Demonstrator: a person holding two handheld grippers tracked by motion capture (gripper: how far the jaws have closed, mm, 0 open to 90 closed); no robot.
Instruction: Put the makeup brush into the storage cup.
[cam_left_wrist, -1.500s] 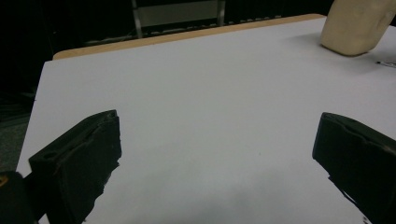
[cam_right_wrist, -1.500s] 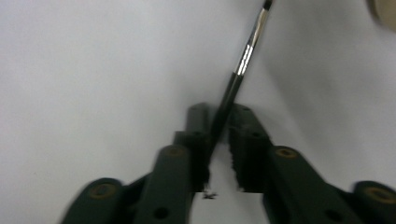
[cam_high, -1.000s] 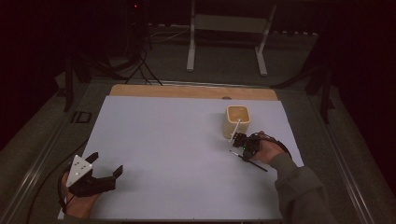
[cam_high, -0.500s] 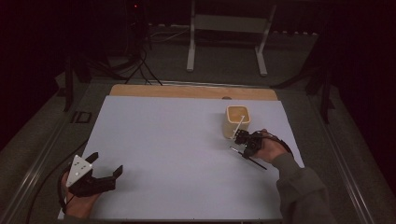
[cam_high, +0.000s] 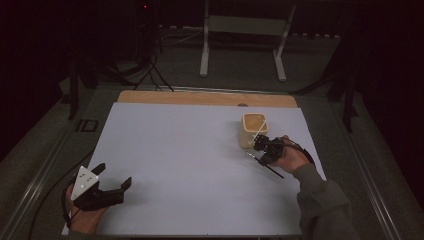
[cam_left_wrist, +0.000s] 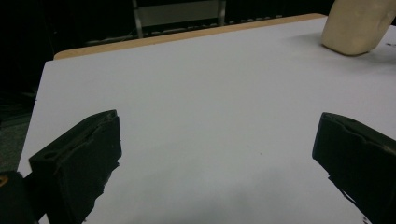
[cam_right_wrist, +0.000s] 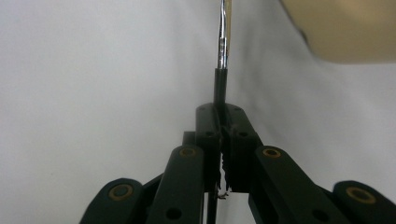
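A beige cup (cam_high: 254, 131) stands on the white sheet at the right; it also shows in the left gripper view (cam_left_wrist: 357, 25) and the right gripper view (cam_right_wrist: 345, 32). My right gripper (cam_high: 261, 148) sits just in front of the cup, shut on a thin utensil (cam_right_wrist: 219, 86) with a black handle and a metal shaft. The shaft (cam_high: 260, 134) leans up to the cup's rim, and the handle's end sticks out behind the hand. At the front left my left gripper (cam_high: 114, 176) rests open, with bare sheet between its jaws (cam_left_wrist: 219, 123).
The white sheet (cam_high: 190, 165) covers a wooden table whose far edge (cam_high: 200, 97) shows bare. A metal stand (cam_high: 242, 30) and cables lie on the dark floor beyond. A small dark block (cam_high: 86, 125) sits off the sheet's left edge.
My right gripper has edged slightly toward the cup with the utensil in it. The left gripper has stayed still.
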